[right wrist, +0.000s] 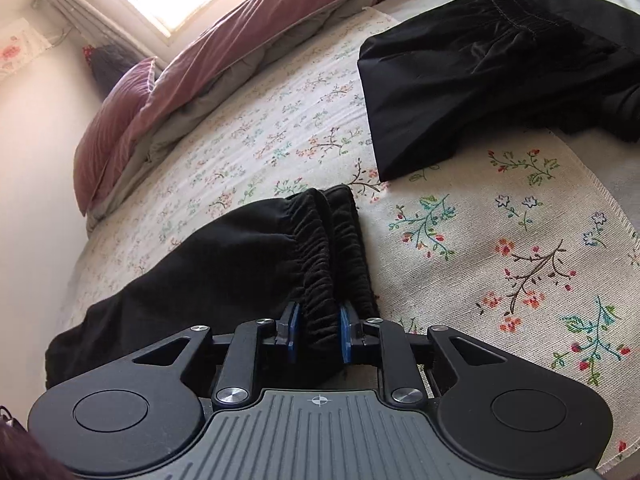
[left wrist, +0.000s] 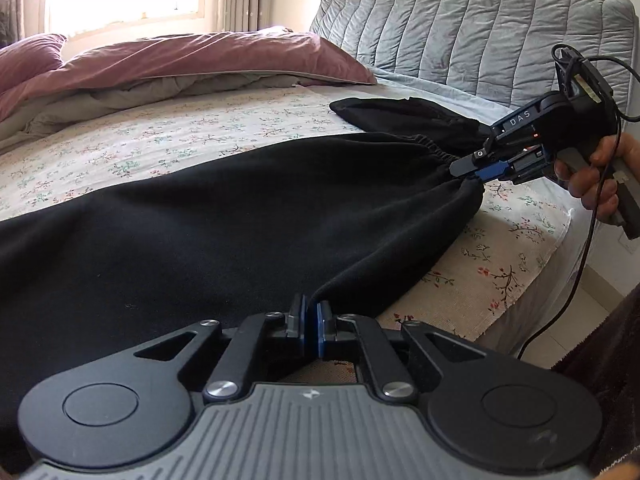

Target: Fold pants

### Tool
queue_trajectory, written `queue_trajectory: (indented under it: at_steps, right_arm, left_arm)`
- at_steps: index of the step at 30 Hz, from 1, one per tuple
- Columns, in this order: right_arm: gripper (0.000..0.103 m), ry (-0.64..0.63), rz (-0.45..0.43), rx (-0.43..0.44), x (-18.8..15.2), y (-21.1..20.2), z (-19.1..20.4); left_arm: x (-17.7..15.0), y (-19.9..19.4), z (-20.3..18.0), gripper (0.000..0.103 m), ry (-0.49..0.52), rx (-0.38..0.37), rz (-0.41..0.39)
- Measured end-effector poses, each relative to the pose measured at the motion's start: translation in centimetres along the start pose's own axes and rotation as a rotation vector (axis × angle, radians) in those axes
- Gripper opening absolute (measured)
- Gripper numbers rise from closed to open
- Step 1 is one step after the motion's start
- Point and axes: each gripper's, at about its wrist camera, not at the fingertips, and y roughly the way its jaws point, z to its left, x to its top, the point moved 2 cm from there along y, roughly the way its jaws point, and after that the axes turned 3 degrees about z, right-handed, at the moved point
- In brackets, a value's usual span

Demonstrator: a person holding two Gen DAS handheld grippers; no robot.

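Black pants (left wrist: 224,216) lie stretched across the floral bed sheet. My left gripper (left wrist: 311,322) is shut on a bottom edge of the pants near the bed's front. My right gripper (left wrist: 474,174) is shut on the elastic waistband at the right; in the right wrist view the bunched waistband (right wrist: 320,264) sits between its blue pads (right wrist: 345,334), with the right gripper (right wrist: 318,334) closed on it. The fabric hangs taut between the two grippers.
A second folded black garment (right wrist: 460,92) lies on the sheet beyond the waistband, also in the left wrist view (left wrist: 400,116). Mauve pillows and a duvet (left wrist: 192,64) lie at the far side. A grey quilted headboard (left wrist: 460,28) stands right. The bed edge (left wrist: 532,280) drops off at right.
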Motion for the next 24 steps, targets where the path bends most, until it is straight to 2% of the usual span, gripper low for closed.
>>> queue_trajectory:
  at_steps: [2,4,5,6,7,13,15,19,24]
  right_arm:
    - [0.029,-0.033,-0.029,-0.028,0.1,-0.9,0.5]
    - [0.041,-0.079,-0.083,-0.046,0.4,-2.1,1.3]
    - [0.049,-0.093,-0.108,-0.048,0.5,-2.6,1.6]
    - [0.055,-0.105,-0.124,-0.046,0.6,-2.9,2.0]
    - [0.057,-0.126,-0.139,-0.043,0.6,-3.1,2.6]
    - [0.067,-0.29,-0.101,-0.023,-0.4,-1.1,7.5]
    - [0.071,-0.347,-0.075,-0.016,-1.0,0.1,9.4]
    - [0.076,-0.474,-0.036,-0.005,-2.5,2.3,12.9]
    - [0.079,-0.64,0.02,0.019,-4.6,4.9,17.0]
  left_arm:
    - [0.2,-0.7,0.6,0.028,-0.031,-0.012,-0.01]
    - [0.6,-1.5,1.2,0.049,-0.048,0.027,-0.024]
    - [0.7,-2.1,1.6,0.054,-0.056,0.054,-0.036]
    - [0.8,-2.6,2.1,0.064,-0.066,0.075,-0.046]
    - [0.9,-3.0,2.6,0.068,-0.08,0.1,-0.056]
    - [0.1,-6.1,7.9,0.083,-0.21,0.276,-0.08]
    - [-0.4,-7.3,10.1,0.084,-0.263,0.338,-0.08]
    - [-1.4,-10.2,14.8,0.093,-0.365,0.5,-0.088]
    - [-3.1,-14.0,20.1,0.094,-0.47,0.742,-0.092]
